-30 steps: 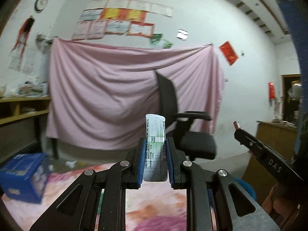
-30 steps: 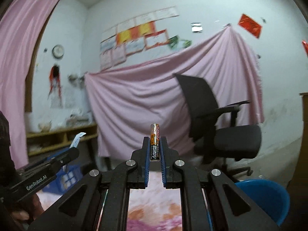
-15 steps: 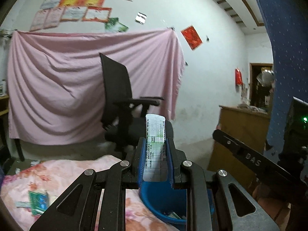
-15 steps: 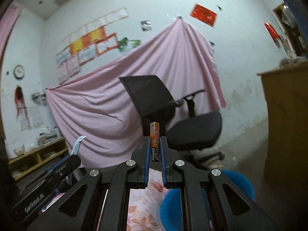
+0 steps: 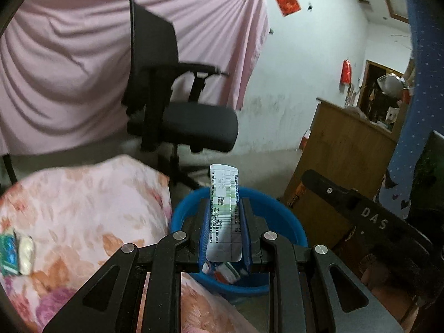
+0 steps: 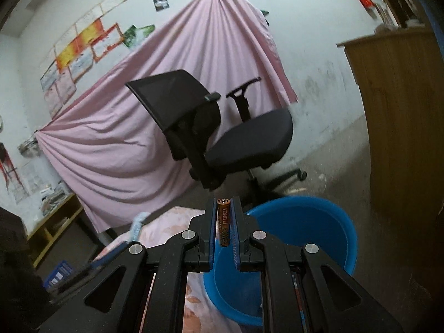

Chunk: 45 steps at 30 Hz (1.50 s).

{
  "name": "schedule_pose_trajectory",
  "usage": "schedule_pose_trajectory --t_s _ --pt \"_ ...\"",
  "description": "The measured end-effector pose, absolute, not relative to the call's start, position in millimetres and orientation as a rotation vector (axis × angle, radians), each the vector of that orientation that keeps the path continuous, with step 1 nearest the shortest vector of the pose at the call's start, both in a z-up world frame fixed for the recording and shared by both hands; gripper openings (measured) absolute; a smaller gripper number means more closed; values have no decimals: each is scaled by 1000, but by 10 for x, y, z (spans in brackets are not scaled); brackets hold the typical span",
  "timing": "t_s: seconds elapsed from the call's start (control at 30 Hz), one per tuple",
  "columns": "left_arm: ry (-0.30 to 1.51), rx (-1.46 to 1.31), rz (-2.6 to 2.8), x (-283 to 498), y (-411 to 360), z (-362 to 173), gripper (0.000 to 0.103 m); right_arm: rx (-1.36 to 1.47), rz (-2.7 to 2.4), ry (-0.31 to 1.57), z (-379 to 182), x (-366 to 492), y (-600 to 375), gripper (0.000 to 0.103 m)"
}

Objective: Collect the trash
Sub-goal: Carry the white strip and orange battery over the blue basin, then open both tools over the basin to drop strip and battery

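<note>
My left gripper (image 5: 224, 208) is shut on a flat white and green printed sachet (image 5: 223, 194) that stands up between the pads, held over the near rim of a blue bucket (image 5: 277, 208) with some trash inside. My right gripper (image 6: 223, 208) is shut on an orange and black battery (image 6: 223, 222), held above the left side of the same blue bucket (image 6: 319, 222). The right gripper's arm shows at the right of the left wrist view (image 5: 369, 219).
A table with a pink floral cloth (image 5: 77, 208) lies left of the bucket, with a green packet and a white wad (image 5: 16, 252) on it. A black office chair (image 5: 177, 105) stands behind the bucket and a wooden cabinet (image 5: 341, 149) to its right.
Both grippers swung right and tilted down, from facing the pink curtain to hanging over the blue bucket. Each kept its hold on its item.
</note>
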<state>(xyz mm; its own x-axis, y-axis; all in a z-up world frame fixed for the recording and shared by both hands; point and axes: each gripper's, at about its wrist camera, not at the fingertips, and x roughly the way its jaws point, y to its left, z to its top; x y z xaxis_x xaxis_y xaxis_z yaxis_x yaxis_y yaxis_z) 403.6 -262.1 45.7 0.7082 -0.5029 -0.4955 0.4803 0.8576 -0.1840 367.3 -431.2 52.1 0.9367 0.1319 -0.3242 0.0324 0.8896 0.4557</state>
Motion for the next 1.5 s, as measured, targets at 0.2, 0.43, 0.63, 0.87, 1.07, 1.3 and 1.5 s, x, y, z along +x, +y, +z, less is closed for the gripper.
schedule_pose_trajectory --t_s 0.2,0.43,0.63,0.87,1.07,1.3,1.5 --pt "633 -9 -557 4062 -2693 315 18 487 44 408 454 3744 -4337 11" --pt "682 12 -554 4061 -2723 220 26 490 26 437 415 3766 -4343 11" --pt "670 -10 -533 4077 -2631 222 33 481 26 439 434 3773 -4328 16" --pt "655 -21 -506 4063 -2540 274 36 472 24 426 455 3763 -4332 22" --pt "643 -19 -488 4051 -2461 331 36 464 23 426 460 3767 -4324 23" --pt "620 -27 -447 4015 -2234 454 36 427 23 417 530 3768 -4233 29" --pt "562 -69 -371 3926 -1843 639 43 377 45 382 666 3746 -4023 41"
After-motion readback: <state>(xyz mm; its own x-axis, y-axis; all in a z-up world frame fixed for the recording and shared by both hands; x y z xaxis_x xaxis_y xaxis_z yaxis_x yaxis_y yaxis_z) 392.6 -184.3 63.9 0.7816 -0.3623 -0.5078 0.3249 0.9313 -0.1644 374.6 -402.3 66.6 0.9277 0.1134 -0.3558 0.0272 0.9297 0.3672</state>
